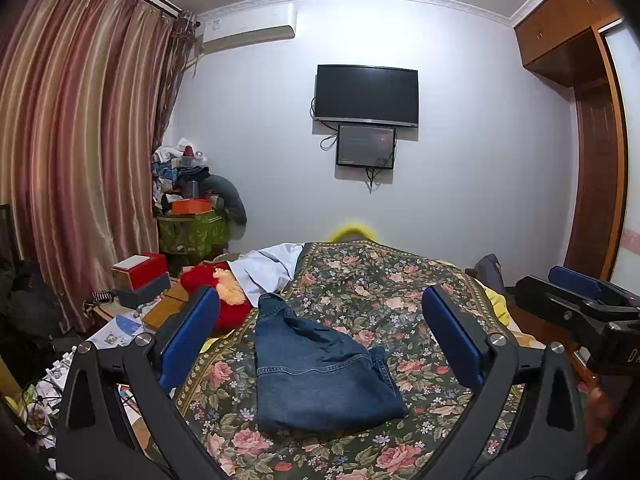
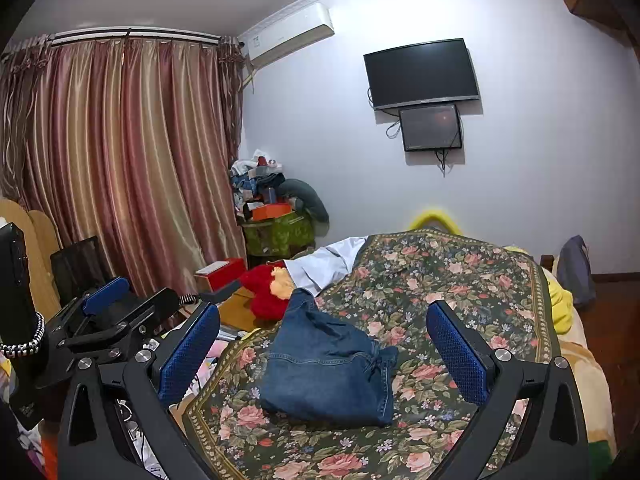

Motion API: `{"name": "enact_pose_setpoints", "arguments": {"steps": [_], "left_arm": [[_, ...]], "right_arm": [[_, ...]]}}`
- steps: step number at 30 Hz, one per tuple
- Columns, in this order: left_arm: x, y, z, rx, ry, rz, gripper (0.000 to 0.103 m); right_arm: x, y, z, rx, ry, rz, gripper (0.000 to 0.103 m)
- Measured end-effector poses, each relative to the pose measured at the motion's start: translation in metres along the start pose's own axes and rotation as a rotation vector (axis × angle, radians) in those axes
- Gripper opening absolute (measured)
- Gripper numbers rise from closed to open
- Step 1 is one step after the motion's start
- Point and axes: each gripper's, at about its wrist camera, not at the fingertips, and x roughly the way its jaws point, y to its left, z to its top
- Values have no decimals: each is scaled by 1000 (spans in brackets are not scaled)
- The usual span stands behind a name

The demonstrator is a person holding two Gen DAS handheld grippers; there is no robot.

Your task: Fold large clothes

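The floral bedspread filled the space ahead of and beneath both sets of jaws. On it, ahead of the left gripper and between its fingers, lay the jeans, folded into a compact bundle. Both the left gripper and the right gripper stood wide apart, holding nothing, clear of the denim. The loose upper flap looked likely to spring open if left unpressed. A low pinch might catch the bedspread with the denim and drag the fold askew.
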Motion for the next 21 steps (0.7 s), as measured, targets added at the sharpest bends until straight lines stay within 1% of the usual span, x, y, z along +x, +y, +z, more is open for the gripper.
{"name": "enact_pose_setpoints", "arguments": {"steps": [4,13,21], "left_arm": [[1,0,1,-4,1,-7,102],[6,2,2,-20,28,-55,102],[6,-1,1,-19,27,-64,102]], "right_arm": [[0,1,0,1,0,-1,103],[1,2,-1,10,0,-1,103],[1,3,-2,15,-2,-8,103]]}}
